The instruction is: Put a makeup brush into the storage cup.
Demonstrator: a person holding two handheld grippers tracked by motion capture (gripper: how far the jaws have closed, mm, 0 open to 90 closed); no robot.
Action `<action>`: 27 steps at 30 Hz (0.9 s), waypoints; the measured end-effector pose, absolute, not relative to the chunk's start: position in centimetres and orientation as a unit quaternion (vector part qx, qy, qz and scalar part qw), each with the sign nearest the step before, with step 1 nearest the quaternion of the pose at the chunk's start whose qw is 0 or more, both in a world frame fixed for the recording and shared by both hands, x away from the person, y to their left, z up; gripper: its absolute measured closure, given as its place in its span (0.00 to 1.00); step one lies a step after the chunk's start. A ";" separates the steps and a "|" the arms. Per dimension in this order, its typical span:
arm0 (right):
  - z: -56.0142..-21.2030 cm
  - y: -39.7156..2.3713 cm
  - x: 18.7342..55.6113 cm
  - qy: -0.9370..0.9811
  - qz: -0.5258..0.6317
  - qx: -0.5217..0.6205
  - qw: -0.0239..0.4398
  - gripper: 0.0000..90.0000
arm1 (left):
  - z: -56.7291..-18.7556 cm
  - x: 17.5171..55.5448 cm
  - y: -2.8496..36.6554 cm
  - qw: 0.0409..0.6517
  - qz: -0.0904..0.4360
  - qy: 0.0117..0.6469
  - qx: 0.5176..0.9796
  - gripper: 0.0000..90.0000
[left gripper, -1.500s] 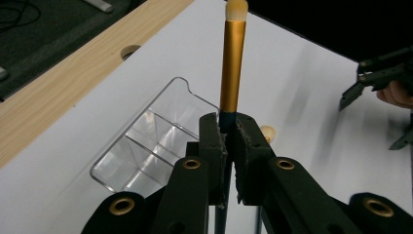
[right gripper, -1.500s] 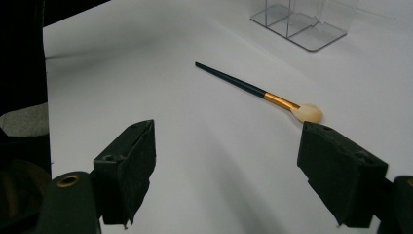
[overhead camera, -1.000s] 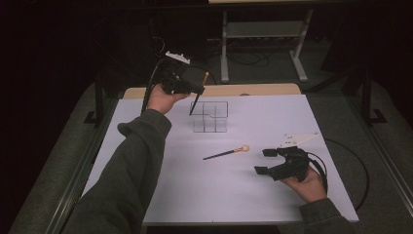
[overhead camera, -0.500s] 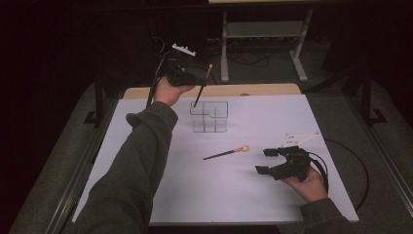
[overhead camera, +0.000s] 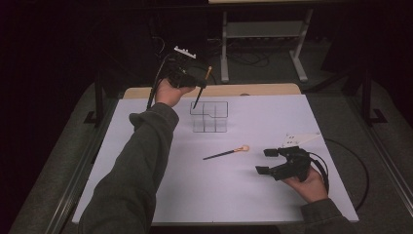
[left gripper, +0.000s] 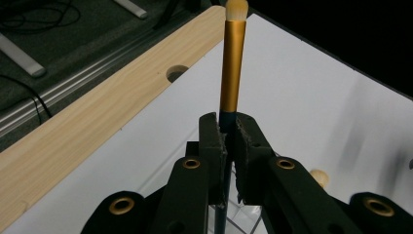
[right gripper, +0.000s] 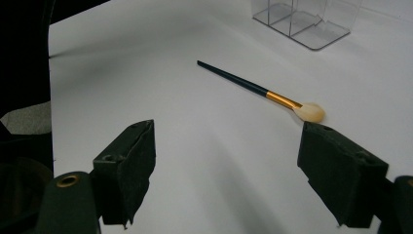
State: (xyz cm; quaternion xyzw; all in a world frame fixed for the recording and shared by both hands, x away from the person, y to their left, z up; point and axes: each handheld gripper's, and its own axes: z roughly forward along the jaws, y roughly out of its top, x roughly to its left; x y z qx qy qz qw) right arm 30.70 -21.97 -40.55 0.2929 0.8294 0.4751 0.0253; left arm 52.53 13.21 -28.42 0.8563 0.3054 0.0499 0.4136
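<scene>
My left gripper point(overhead camera: 199, 84) hovers over the far left of the white sheet, shut on a makeup brush point(overhead camera: 201, 87) with a gold ferrule. That brush point(left gripper: 233, 63) stands nearly upright between the pads of the left gripper point(left gripper: 228, 122), bristles up. Its dark handle points down at a clear compartment organizer point(overhead camera: 210, 117). A second brush point(overhead camera: 226, 152) lies flat mid-sheet, its pale head to the right. My right gripper point(overhead camera: 265, 162) rests low at the right, open. In the right gripper view the right gripper point(right gripper: 229, 156) has wide jaws, with the lying brush point(right gripper: 258, 90) just beyond them and the organizer point(right gripper: 307, 19) farther off.
A wooden table edge point(overhead camera: 243, 90) with a hole point(left gripper: 176, 73) runs along the far side of the white sheet point(overhead camera: 219, 195). A small white card point(overhead camera: 299, 139) lies by the right hand. A cable point(overhead camera: 358, 165) loops at the right. A metal stand point(overhead camera: 263, 34) is behind the table.
The left hand has shifted a little to the right with the brush still gripped, closer over the organizer's far left corner. The right hand and the lying brush have stayed put.
</scene>
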 end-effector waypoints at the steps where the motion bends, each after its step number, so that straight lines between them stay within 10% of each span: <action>1: -40.5 -22.0 30.7 0.829 0.475 0.294 0.025 0.23 | -28.5 52.6 13.2 0.411 0.050 0.306 0.857 0.92; 27: -40.6 -22.2 30.6 0.829 0.474 0.296 0.021 0.23 | -30.4 52.7 12.8 0.391 0.047 0.311 0.865 0.92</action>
